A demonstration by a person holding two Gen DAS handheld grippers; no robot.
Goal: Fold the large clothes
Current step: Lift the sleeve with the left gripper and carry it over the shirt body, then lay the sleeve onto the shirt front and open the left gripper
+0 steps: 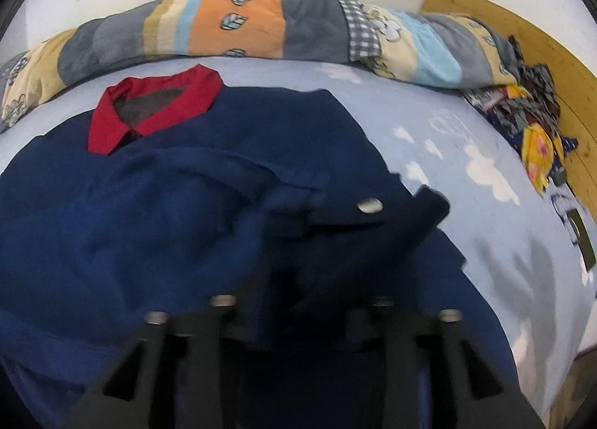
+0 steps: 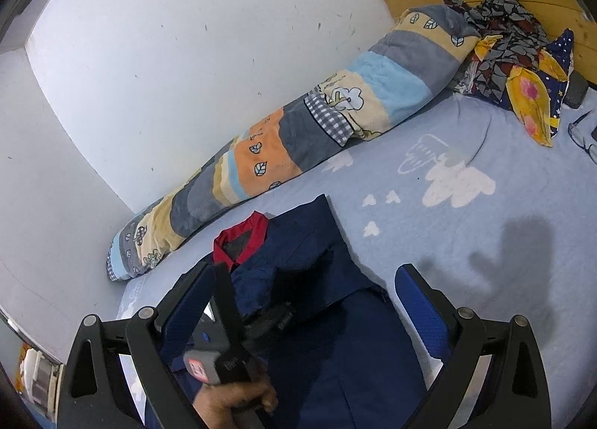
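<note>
My left gripper [image 1: 302, 279] probably pinches the navy jacket [image 1: 149, 205] sleeve mid-fold, right gripper [image 2: 306, 302] spread above it; next: lay sleeve flat ahead.

Navy shirt [image 1: 149, 223], red collar [image 1: 149, 104]
</note>
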